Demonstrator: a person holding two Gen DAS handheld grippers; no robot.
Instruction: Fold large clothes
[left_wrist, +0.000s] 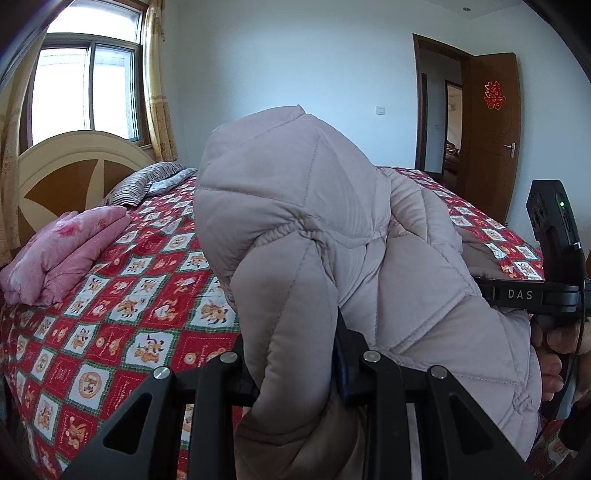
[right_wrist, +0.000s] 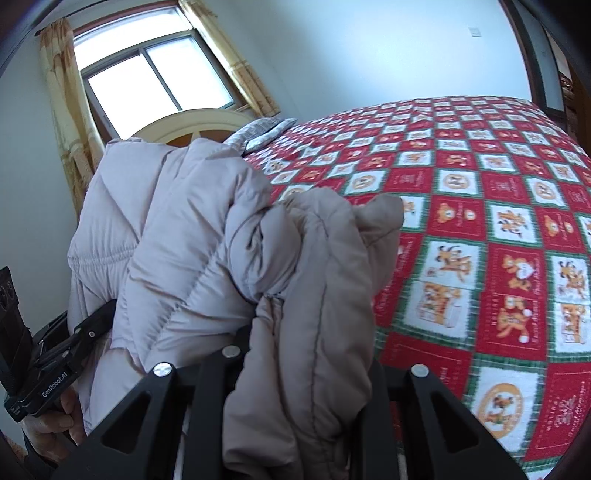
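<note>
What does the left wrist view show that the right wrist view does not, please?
Only the left wrist view shows the folded pink blanket, the open brown door and the right gripper. Only the right wrist view shows the left gripper. Both show the padded jacket clamped in the jaws, the red patterned bedspread and the window.

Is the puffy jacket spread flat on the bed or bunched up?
Bunched up: the quilted jacket hangs in folds, clamped in both the left gripper and right gripper above the bedspread.
</note>
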